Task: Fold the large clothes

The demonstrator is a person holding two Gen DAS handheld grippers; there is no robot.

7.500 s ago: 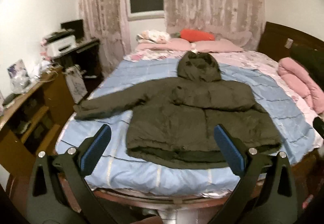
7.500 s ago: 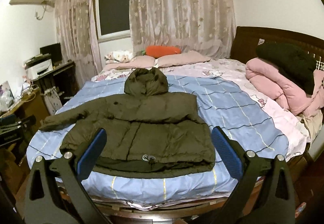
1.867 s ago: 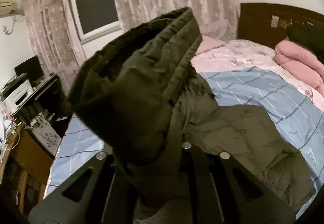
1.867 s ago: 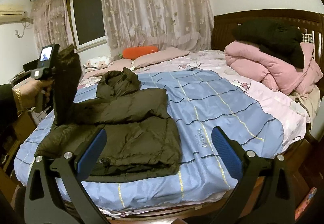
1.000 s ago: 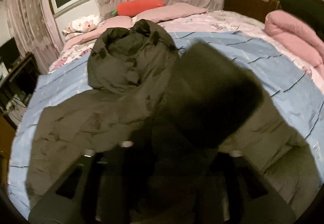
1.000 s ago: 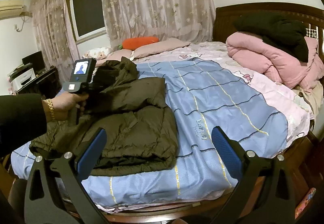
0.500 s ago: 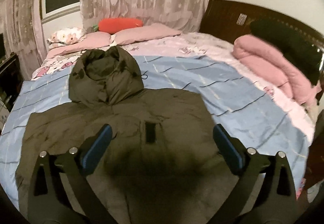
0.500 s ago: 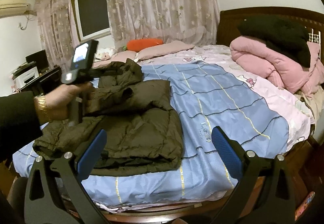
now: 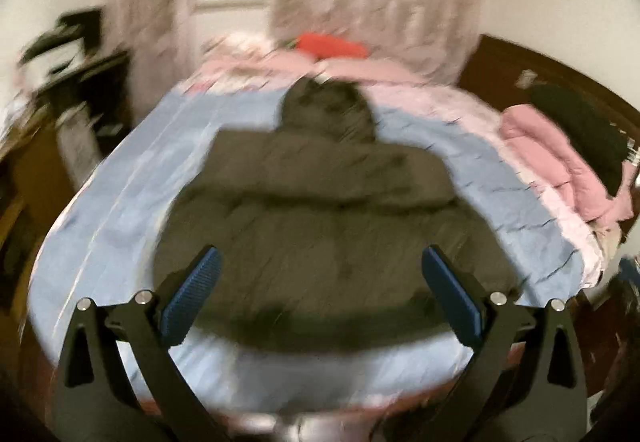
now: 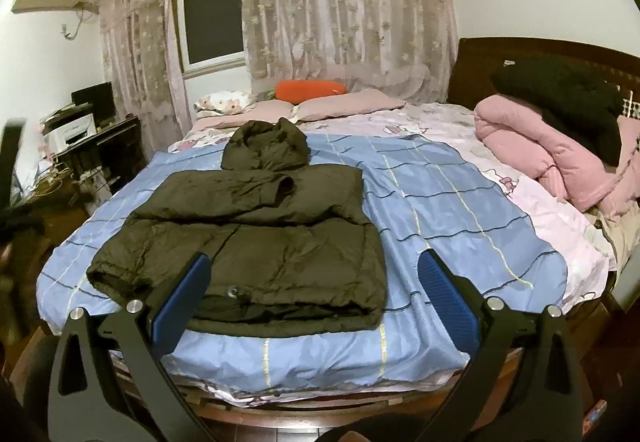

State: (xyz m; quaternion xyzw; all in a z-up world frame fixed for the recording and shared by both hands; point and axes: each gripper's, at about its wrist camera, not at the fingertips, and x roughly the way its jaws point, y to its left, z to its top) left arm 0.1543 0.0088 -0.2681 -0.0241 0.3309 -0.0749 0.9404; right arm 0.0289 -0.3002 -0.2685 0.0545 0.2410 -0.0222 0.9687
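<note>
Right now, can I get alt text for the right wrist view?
A dark olive puffy hooded jacket, sleeves folded in, lies on a blue plaid bedspread. The right hand-held gripper hovers open near its hem.

Left sleeve point(image 10: 256, 188) now across jacket point(image 10: 260, 242).

left tongs point(image 9: 320, 300): matte black angular arms, triangular cut-outs
left pads point(image 9: 191, 296): blue, ribbed texture
left screws point(image 9: 141, 297): round, silver
right tongs point(image 10: 314, 300): same black frame, silver screws
right pads point(image 10: 448, 302): blue, dotted grip surface
</note>
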